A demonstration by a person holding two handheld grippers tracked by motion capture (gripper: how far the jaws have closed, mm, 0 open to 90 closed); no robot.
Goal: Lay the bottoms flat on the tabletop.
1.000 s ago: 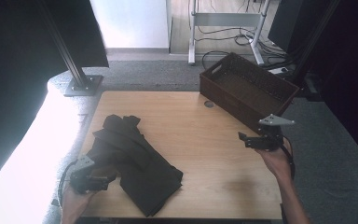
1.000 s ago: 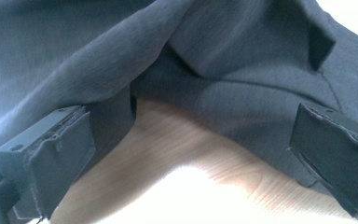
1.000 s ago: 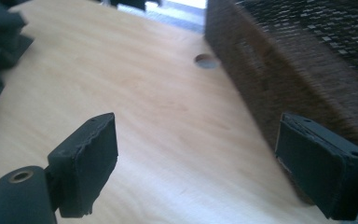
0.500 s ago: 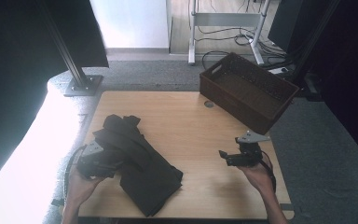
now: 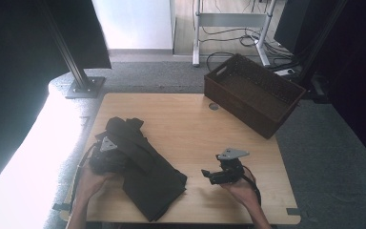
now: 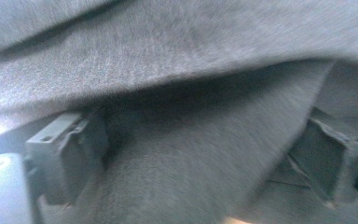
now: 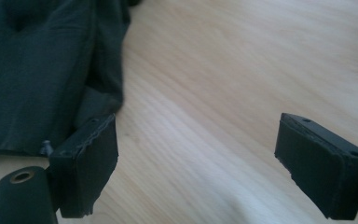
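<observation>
The left claw [image 5: 106, 160] sits at one side of the dark cloth [image 5: 143, 171], which lies crumpled on the bench [image 5: 181, 119]. Its jaws have just been closing with a fold between them, not yet pinched. It should take one layer only. The right claw [image 5: 208, 175] hovers wide open and empty just beside the cloth's near corner. A brown basket [image 5: 252, 95] stands well beyond it, clear of the work.
</observation>
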